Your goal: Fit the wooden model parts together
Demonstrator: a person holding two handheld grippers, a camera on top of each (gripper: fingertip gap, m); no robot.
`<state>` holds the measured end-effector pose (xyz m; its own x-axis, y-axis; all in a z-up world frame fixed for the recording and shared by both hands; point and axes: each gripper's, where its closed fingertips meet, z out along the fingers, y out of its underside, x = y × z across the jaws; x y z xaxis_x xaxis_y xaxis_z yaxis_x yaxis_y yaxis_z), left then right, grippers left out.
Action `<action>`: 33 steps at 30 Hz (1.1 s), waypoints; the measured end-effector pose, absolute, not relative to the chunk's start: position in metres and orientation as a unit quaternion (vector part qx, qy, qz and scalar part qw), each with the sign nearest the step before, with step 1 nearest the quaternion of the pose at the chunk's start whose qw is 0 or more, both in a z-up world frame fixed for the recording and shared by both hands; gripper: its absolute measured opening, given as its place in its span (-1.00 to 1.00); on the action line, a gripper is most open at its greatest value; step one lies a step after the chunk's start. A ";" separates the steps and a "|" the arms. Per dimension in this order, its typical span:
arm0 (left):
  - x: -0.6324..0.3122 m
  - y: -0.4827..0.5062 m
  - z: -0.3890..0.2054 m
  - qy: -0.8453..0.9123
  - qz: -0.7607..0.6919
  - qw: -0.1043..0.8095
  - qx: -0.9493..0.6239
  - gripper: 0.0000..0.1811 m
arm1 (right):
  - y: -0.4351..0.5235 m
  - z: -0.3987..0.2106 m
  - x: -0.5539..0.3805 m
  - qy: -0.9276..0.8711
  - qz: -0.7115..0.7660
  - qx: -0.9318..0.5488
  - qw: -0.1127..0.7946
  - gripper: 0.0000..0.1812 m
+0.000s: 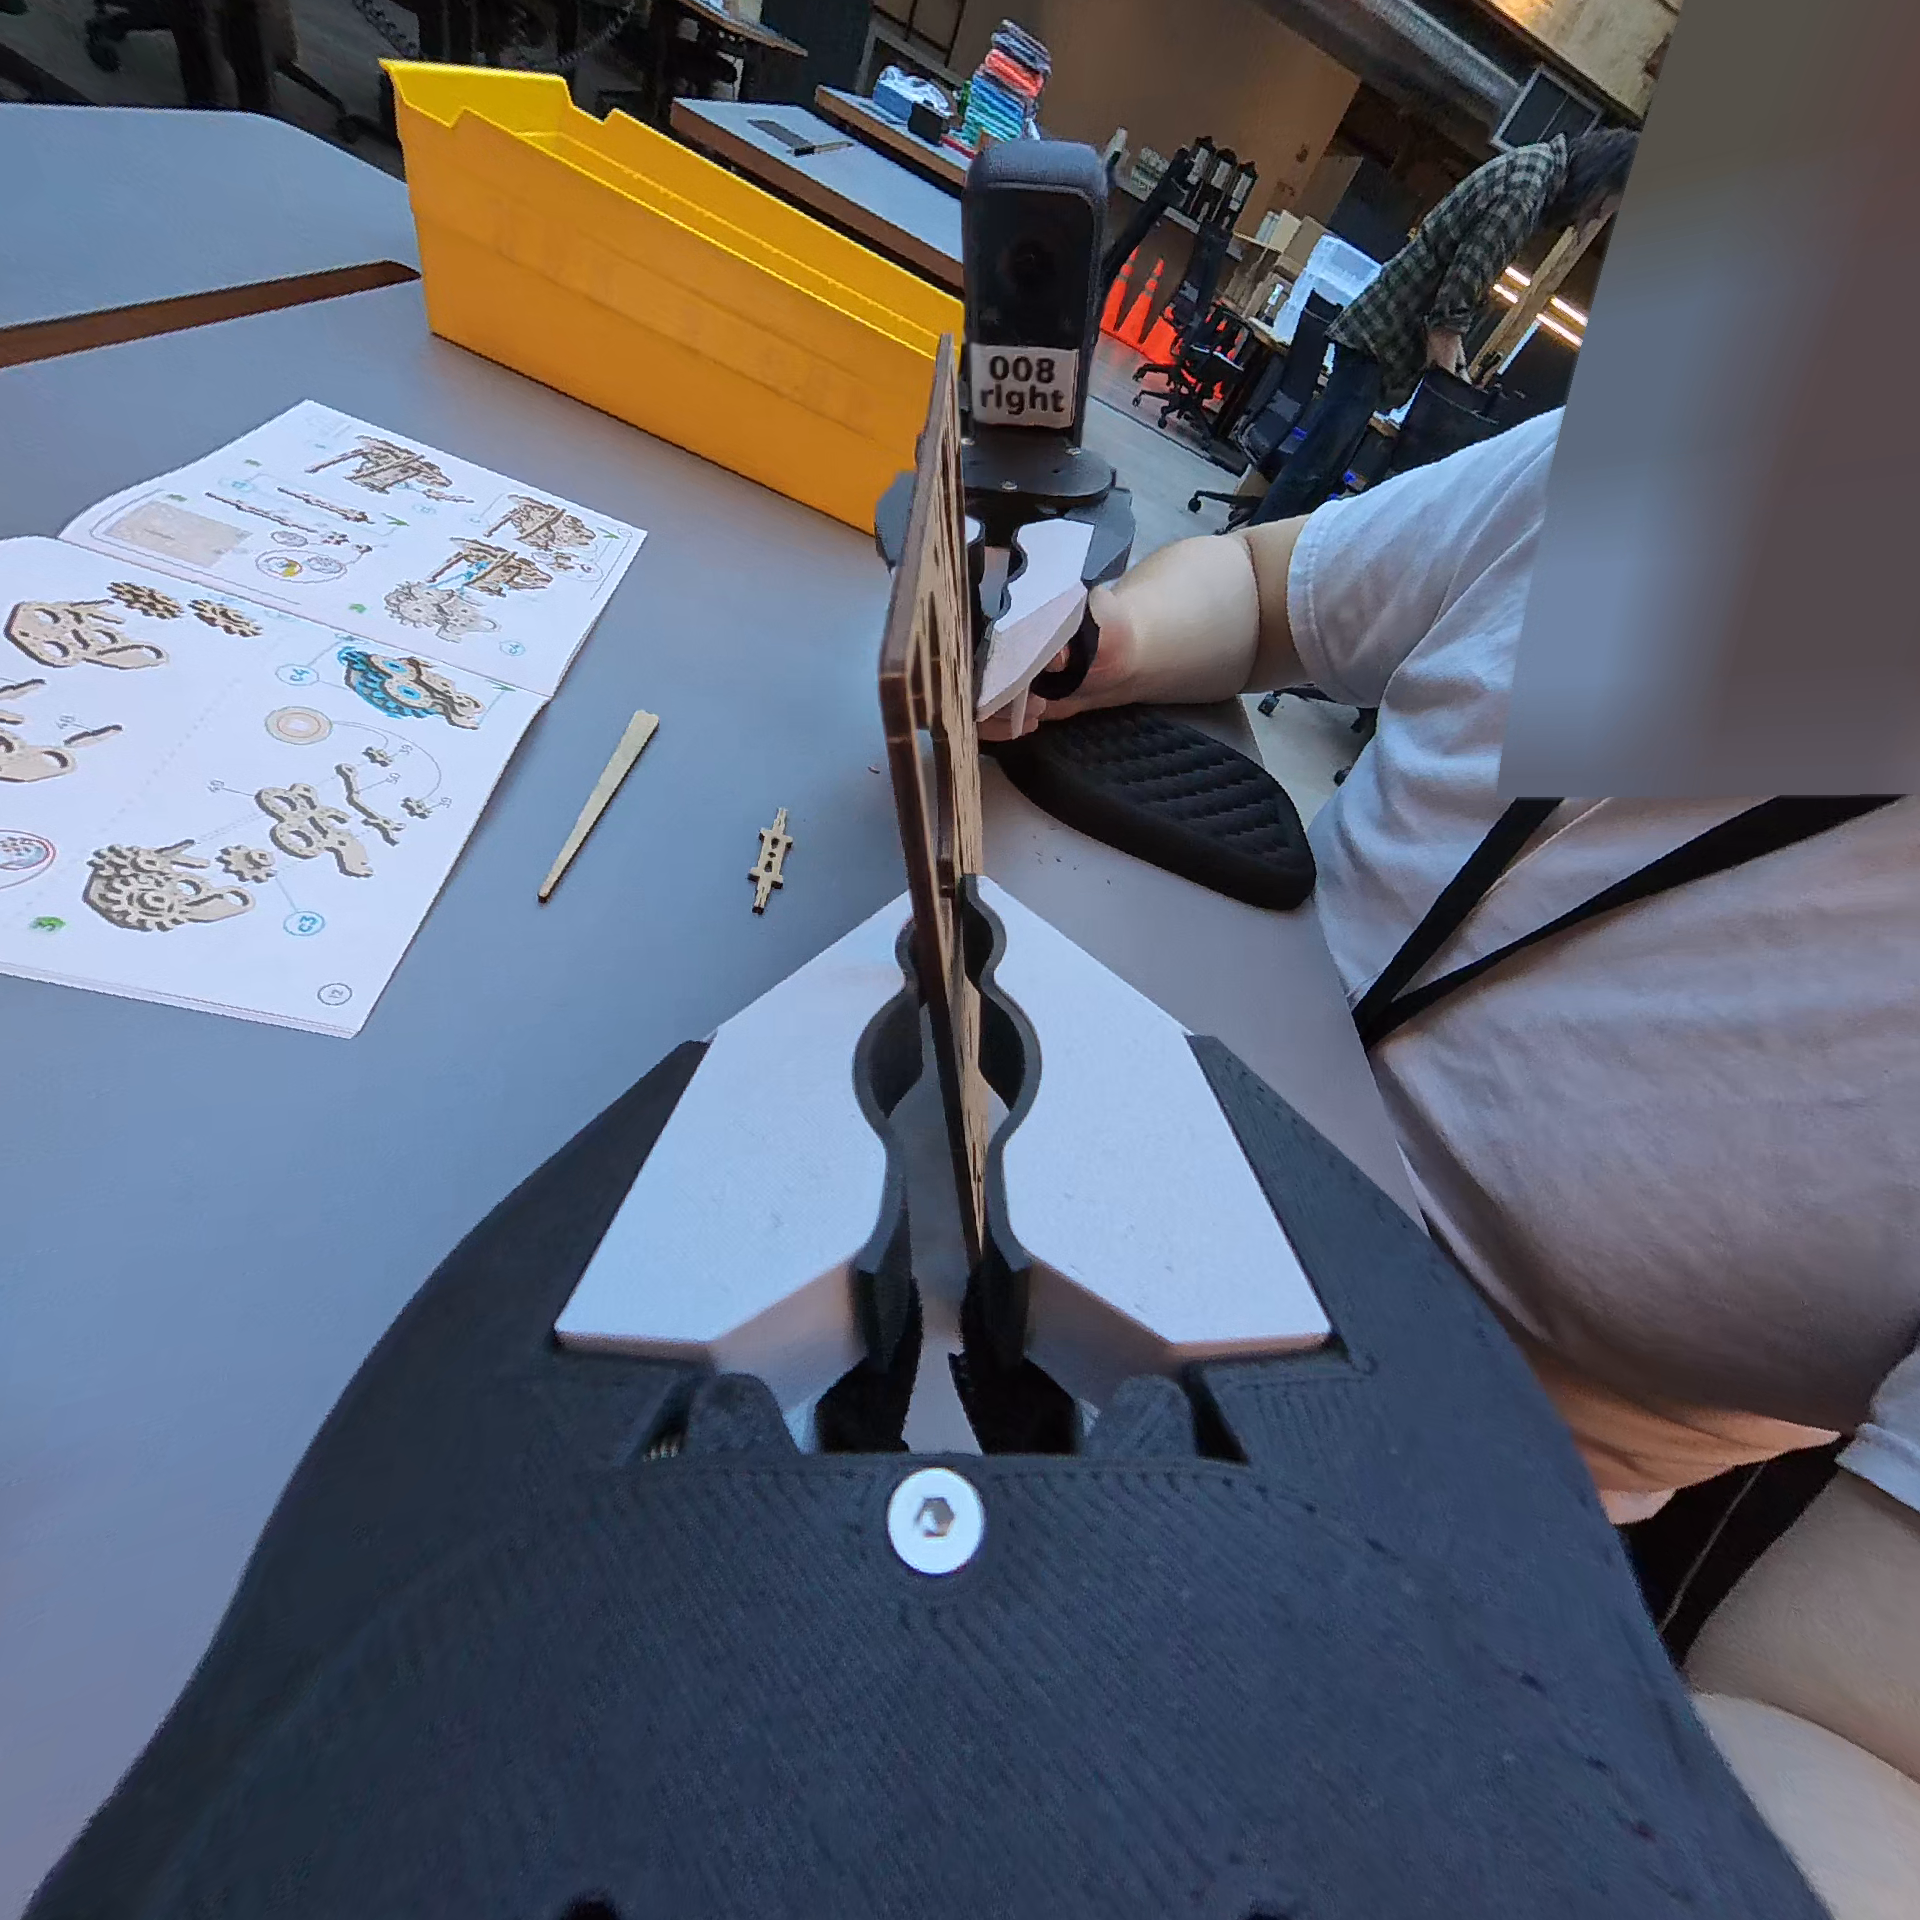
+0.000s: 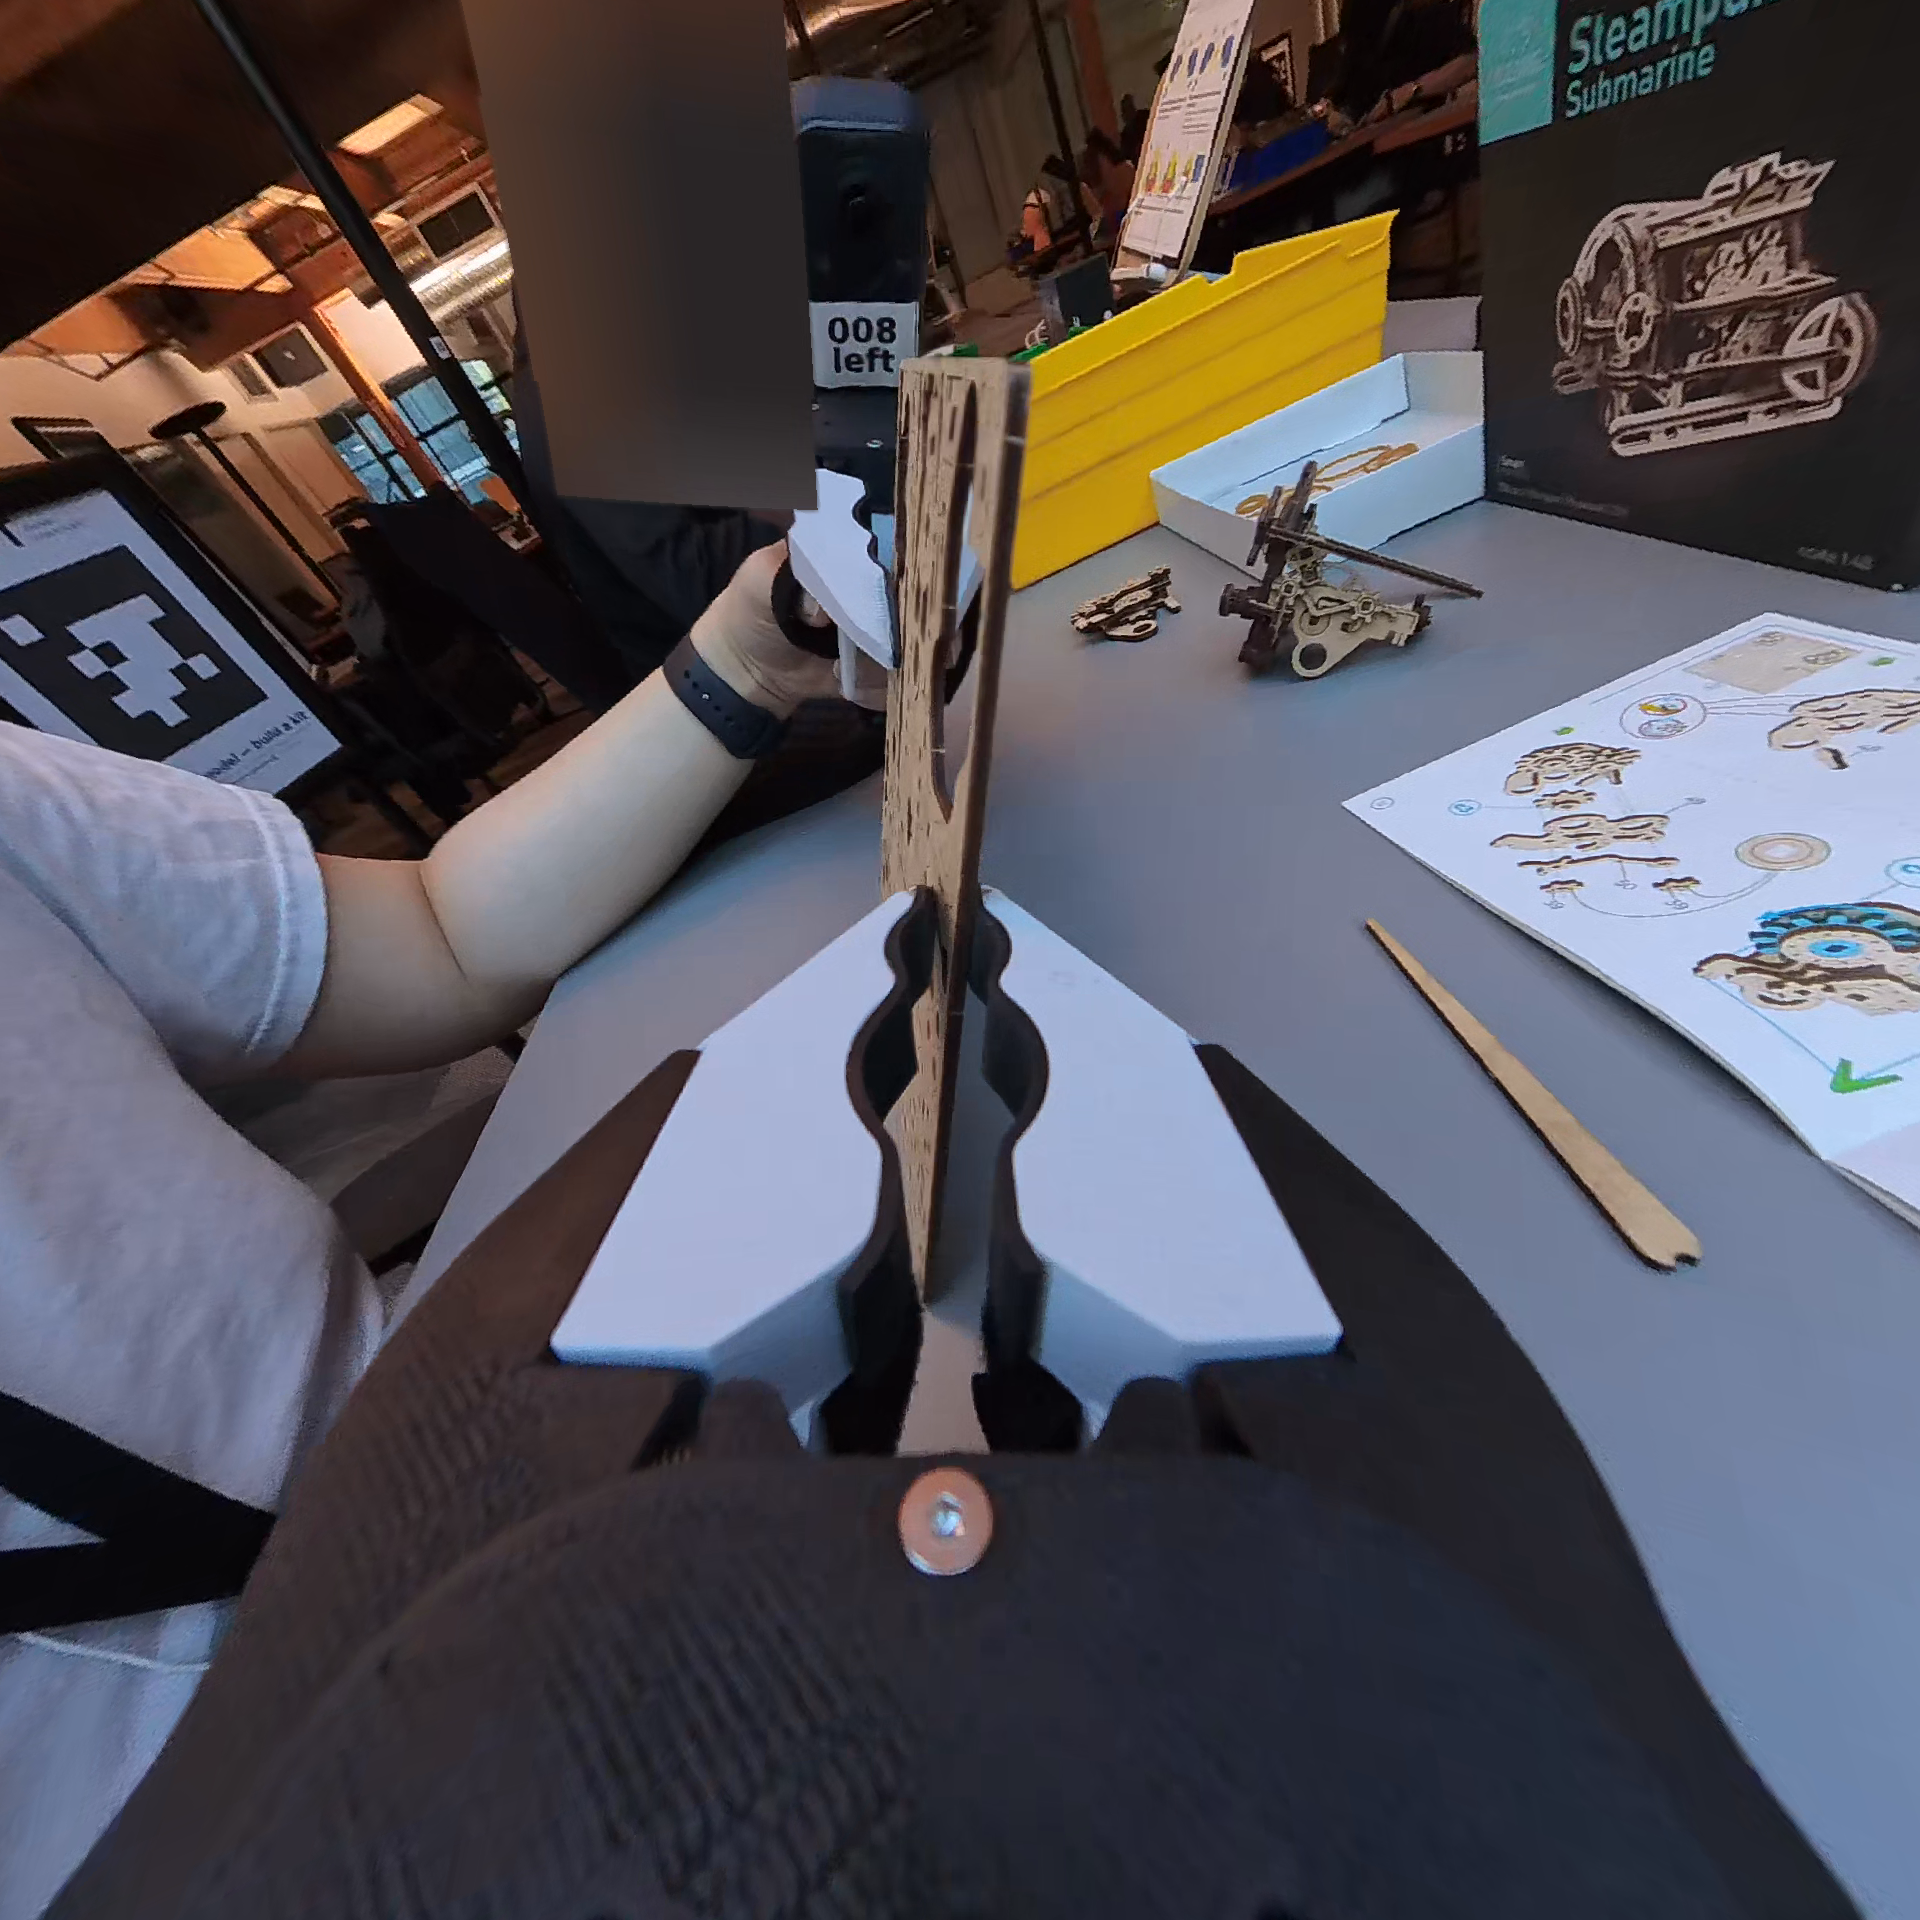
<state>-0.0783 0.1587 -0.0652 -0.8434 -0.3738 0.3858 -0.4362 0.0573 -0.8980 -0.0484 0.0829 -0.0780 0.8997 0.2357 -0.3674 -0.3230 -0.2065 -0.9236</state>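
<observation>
Booklet [image 1: 260, 727], stick [image 1: 601, 802] beside sheet [image 1: 935, 665]

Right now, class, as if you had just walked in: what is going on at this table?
A person holds a gripper in each hand, and both grip the same thin wooden sheet on edge above the grey table. The left gripper clamps one end, the right gripper the other. A partly built wooden model, a wooden stick, a small loose part and an open instruction booklet lie on the table.
</observation>
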 end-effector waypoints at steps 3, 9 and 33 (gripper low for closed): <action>-0.078 0.157 -0.065 -0.716 0.639 0.038 0.279 -0.88 | 0.082 -0.079 -0.045 0.047 0.251 -0.740 0.623 -0.98; -0.080 0.148 -0.091 -0.740 0.599 0.078 0.296 -0.74 | 0.079 -0.077 -0.034 0.065 0.283 -0.724 0.626 -0.99; -0.081 0.136 -0.079 -0.721 0.625 0.107 0.279 -0.95 | 0.068 -0.057 0.006 0.188 0.465 -0.582 0.640 -1.00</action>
